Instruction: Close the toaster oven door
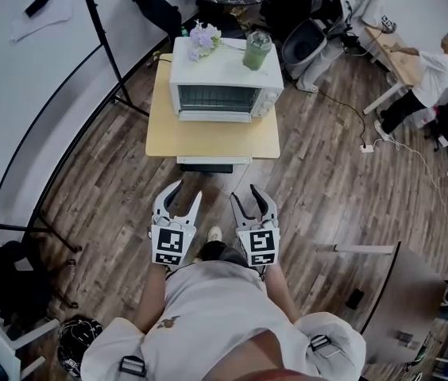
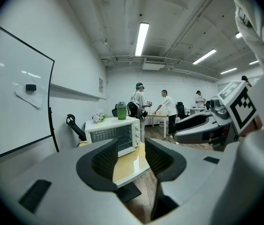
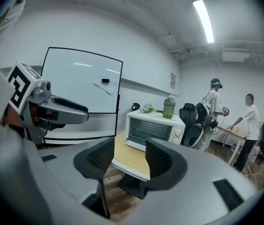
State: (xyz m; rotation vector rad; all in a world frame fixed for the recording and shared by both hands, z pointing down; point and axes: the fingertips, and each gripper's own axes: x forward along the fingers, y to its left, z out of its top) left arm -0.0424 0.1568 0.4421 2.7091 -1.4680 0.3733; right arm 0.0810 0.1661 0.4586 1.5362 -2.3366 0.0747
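The white toaster oven stands at the back of a small wooden table. Its door is folded down in front, and the rack inside shows. The oven is also in the left gripper view and the right gripper view. Both grippers are held close to my body, well short of the table. My left gripper has its jaws a little apart with nothing between them. So does my right gripper.
A green cup and a bunch of flowers sit on top of the oven. A whiteboard on a black stand runs along the left. People work at a desk at the back right. A cable and power strip lie on the floor.
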